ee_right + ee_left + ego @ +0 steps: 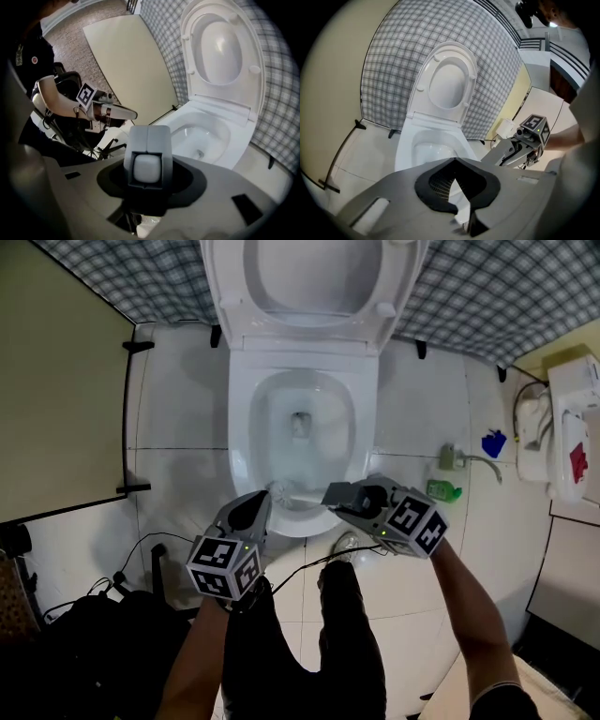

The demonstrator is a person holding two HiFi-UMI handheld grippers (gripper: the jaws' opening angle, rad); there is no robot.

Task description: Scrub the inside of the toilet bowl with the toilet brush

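White toilet bowl (244, 439), lid (314, 273) up, right gripper (330, 495) pinching toilet brush (298, 495) handle, left gripper (263, 500) jaws pressed together nearby

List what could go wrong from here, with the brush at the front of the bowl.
1. The toilet brush has its head at the front rim of the bowl, not deep inside. A hard stroke could flick water over the edge onto the shoe just below.
2. The left gripper hovers right beside the brush head and could get bumped or splashed.
3. The right gripper grips the handle far from the head, so the brush may wobble under pressure.
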